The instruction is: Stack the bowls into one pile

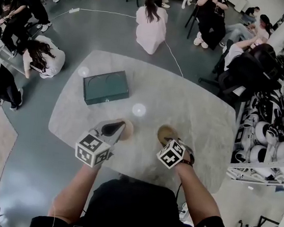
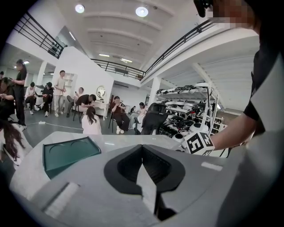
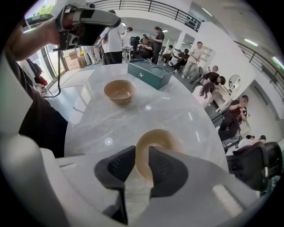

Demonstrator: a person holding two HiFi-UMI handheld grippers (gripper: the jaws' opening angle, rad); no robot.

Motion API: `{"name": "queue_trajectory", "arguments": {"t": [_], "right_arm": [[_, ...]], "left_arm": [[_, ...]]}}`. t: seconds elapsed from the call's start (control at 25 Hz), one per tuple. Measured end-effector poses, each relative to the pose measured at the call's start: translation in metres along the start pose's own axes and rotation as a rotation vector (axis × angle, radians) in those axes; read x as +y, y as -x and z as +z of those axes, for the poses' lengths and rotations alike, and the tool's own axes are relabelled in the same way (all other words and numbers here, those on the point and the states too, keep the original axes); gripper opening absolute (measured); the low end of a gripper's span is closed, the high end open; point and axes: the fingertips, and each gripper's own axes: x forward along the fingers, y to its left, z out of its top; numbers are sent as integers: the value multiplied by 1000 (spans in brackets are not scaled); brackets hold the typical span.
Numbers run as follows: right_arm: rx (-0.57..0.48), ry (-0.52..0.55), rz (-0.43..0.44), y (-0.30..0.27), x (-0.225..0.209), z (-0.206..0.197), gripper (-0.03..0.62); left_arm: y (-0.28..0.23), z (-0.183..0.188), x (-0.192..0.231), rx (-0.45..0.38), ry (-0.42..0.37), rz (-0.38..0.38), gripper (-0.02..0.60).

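Progress: no stacking done yet. Two bowls standing upright on the table (image 3: 186, 117), apart from each other, neither set inside the other.

Near bowl (image 3: 162, 141): directly below the right gripper (image 3: 141, 150). Gripper pointed steeply down, fingers parted a moderate way, with the bowl's rim standing between them. Pads close on either side of the rim but not seen to clamp it. Bowl apparently resting flat on the table, not lifted.

Far bowl (image 3: 120, 91): resting free near the tip of the left gripper (image 2: 142, 150). Left gripper held roughly level above the table, fingers fully together, nothing between them.

Green box (image 3: 149, 73): beyond both bowls, no part of the pile.

Remaining, as judged from this layout: the whole transfer.
1. Close the right fingers on the near bowl's rim.
2. Lift clear of the table.
3. Carry across to the far bowl and centre above it.
4. Lower until nested, then release.
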Motion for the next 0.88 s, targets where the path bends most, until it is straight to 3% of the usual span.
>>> {"name": "queue_trajectory", "arguments": {"t": [0.36, 0.88], "right_arm": [[-37, -83, -71, 28, -2, 8, 101], [-248, -284, -235, 115, -23, -5, 98]], "left_arm": [[16, 5, -2, -11, -28, -43, 11], [9, 32, -35, -53, -102, -97, 11]]}}
